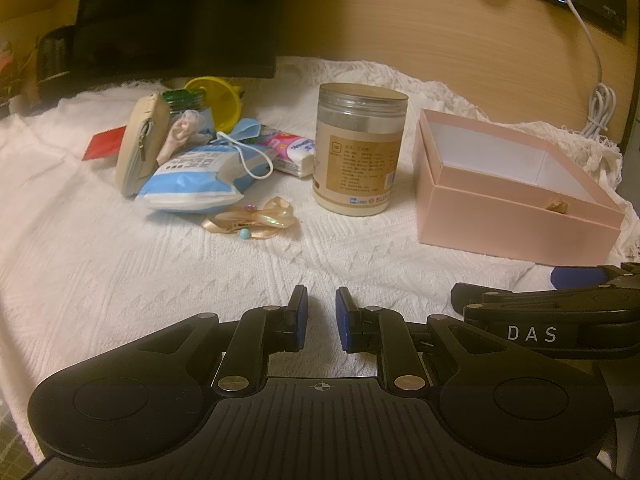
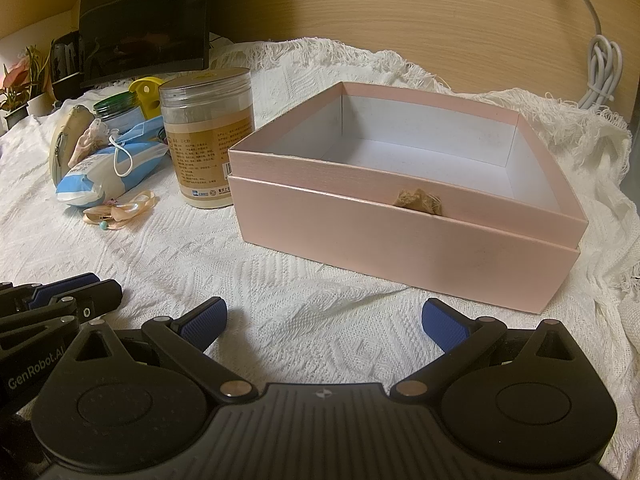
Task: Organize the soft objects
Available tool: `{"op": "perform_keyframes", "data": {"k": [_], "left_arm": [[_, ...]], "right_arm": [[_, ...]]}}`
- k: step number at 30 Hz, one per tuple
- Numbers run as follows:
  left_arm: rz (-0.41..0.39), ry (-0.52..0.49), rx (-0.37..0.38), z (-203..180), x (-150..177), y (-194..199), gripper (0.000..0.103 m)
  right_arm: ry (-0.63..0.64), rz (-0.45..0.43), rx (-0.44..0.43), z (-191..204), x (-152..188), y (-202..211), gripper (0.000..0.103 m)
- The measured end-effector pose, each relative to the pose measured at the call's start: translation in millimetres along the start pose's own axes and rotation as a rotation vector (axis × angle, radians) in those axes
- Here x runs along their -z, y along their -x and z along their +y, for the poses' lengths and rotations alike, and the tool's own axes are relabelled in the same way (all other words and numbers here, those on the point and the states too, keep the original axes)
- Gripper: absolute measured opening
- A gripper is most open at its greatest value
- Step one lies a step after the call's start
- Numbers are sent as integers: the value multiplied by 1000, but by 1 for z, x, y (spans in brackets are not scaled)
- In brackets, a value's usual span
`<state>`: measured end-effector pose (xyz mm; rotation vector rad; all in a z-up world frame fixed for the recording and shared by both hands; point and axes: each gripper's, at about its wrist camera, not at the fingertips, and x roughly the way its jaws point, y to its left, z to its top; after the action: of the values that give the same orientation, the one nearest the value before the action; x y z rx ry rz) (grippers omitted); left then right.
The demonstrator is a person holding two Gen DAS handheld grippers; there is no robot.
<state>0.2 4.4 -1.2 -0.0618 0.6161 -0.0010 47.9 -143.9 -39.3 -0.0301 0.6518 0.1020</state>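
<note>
A pile of soft things lies at the back left of the white cloth: a blue and white tissue pack [image 1: 188,184], a blue face mask [image 1: 244,148], a beige zip pouch [image 1: 140,144], a pink tissue packet [image 1: 290,152] and a peach ribbon bow [image 1: 252,218]. An open pink box [image 1: 512,196] stands to the right; it looks empty inside in the right wrist view [image 2: 404,200]. My left gripper [image 1: 321,308] hovers low over bare cloth, jaws a narrow gap apart, empty. My right gripper [image 2: 324,320] is wide open and empty, just in front of the box.
A tall clear jar with a tan label [image 1: 358,148] stands between the pile and the box. A green-lidded jar [image 2: 116,106], a yellow object [image 1: 218,98] and a dark monitor [image 1: 180,16] sit behind the pile. A white cable [image 1: 596,108] hangs at the wooden wall.
</note>
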Motion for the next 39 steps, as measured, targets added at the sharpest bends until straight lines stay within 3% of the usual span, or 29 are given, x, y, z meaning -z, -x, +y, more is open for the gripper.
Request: {"op": "perform_keyframes", "data": {"k": [3,7,10,13,17,19,22,26,28,31,34,37,39], "left_arm": [[14,17,33,6,-2,3,18],[70,34,86,25,-15,5,18],[44,55,82,50,-34,13,18],[-1,104,65,86,-64,20,18],[-31,265,59,156,-106,13,18],[-17,248,19,182,-119,5,18],[-22,173,14,223,-137,-10,18],[-3,119,123,276,-174,-51,18],[36,134,169,304,-194,-81,18],[101,203,239,338,-214,-130,18],[156,250,217,366,-221,-168,18],[247,336,323,380,-211,-194,18],[231,380,388,384,-203,-194,18]], "right_arm": [[6,9,-9,-2,-1,2,103],[32,92,-42,-5,-11,0,103],[65,158,-70,-7,-18,-2,103],[75,214,-74,-7,-23,-4,103],[81,296,-66,-1,-33,-8,103],[72,320,-61,3,-40,-11,97],[96,214,-35,29,-58,7,96],[177,27,-101,85,-87,39,96],[214,-22,-82,112,-99,43,96],[183,4,-114,133,-110,35,96],[177,38,-96,147,-109,27,96],[175,72,-67,152,-105,21,96],[157,96,-44,149,-100,18,96]]}}
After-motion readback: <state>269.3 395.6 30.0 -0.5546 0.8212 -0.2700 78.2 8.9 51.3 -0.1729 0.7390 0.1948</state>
